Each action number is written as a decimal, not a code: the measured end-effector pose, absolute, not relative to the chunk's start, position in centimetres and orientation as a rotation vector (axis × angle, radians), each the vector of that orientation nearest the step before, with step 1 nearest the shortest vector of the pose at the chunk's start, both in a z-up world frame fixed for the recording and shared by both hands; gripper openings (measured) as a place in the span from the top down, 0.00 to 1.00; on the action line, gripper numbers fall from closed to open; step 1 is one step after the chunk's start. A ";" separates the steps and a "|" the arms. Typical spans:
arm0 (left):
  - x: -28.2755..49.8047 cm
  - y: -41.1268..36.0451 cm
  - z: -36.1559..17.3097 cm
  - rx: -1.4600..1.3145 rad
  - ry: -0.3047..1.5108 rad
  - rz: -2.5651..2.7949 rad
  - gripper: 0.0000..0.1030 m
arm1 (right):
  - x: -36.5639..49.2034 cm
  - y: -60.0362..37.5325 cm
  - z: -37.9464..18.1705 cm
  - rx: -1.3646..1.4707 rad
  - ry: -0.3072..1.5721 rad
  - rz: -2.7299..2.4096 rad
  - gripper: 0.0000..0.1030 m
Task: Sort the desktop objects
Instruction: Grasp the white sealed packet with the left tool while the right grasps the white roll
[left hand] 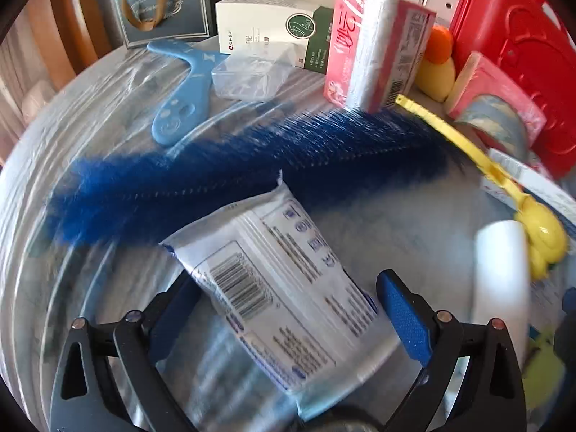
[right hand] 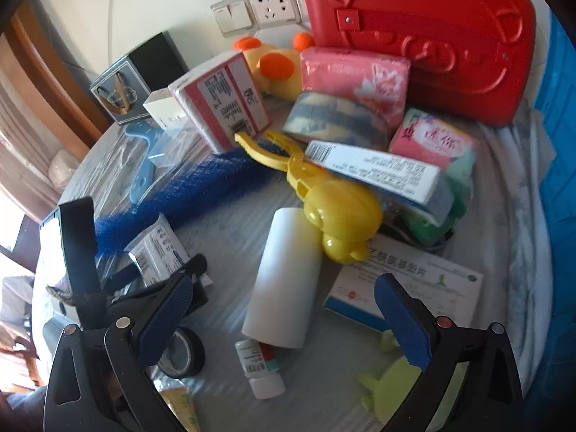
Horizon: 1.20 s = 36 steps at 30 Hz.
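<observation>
My left gripper (left hand: 288, 306) has its blue-padded jaws around a white plastic wipes packet (left hand: 277, 295) with a barcode; the left pad is hidden behind it and a gap shows beside the right pad. The packet also shows in the right wrist view (right hand: 158, 248), held by the left gripper (right hand: 172, 277). My right gripper (right hand: 284, 309) is open and empty, above a white roll (right hand: 284, 280) and a small white bottle (right hand: 261, 367). A long blue bristle brush (left hand: 234, 172) lies across the table beyond the packet.
Yellow duck-shaped tongs (right hand: 324, 194), a red case (right hand: 424, 36), pink tissue packs (left hand: 370, 46), medicine boxes (right hand: 403, 280), a tape ring (right hand: 180, 354), a light-blue shoehorn (left hand: 183, 97), a clear tub (left hand: 252, 75) and a green clip (right hand: 392, 385) crowd the plastic-covered table (right hand: 223, 230).
</observation>
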<state>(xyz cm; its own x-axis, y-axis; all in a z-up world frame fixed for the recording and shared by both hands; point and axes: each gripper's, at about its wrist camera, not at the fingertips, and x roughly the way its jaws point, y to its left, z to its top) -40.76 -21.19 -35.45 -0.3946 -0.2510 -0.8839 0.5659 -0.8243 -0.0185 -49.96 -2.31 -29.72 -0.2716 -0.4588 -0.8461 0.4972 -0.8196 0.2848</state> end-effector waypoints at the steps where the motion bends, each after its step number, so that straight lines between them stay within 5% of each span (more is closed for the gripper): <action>1: -40.9 -21.4 -35.4 1.341 0.421 -2.253 0.08 | -50.1 -2.5 -30.0 1.404 0.033 -2.105 0.02; 6: -40.0 -22.7 -35.1 1.354 0.385 -2.329 0.28 | -51.1 -4.3 -32.2 1.545 0.073 -2.099 0.30; 10: -39.8 -22.4 -34.9 1.381 0.343 -2.367 0.29 | -51.9 -6.2 -33.8 1.615 0.151 -2.119 0.33; 15: -40.3 -22.1 -35.1 1.341 0.372 -2.356 0.20 | -50.7 -8.1 -34.8 1.576 0.375 -2.185 0.51; 17: -40.1 -21.9 -34.9 1.363 0.360 -2.390 0.23 | -50.2 -7.2 -34.6 1.575 0.299 -2.161 0.53; 18: -39.7 -22.1 -34.6 1.364 0.360 -2.427 0.35 | -50.1 -6.8 -34.5 1.578 0.267 -2.159 0.54; 21: -38.2 -23.1 -34.4 1.379 0.411 -2.498 0.44 | -48.9 -5.4 -33.5 1.550 0.240 -2.182 0.56; 36: -33.3 -24.7 -31.9 1.395 0.296 -2.629 0.45 | -45.5 -4.1 -29.2 1.430 0.203 -2.222 0.56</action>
<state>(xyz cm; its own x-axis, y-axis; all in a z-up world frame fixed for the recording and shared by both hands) -33.30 -24.67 -31.88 -0.5563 -0.0404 -0.8300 0.2238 -0.9692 -0.1028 -45.53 -4.08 -29.24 -0.3337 -0.3180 -0.8874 0.4734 -0.8706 0.1339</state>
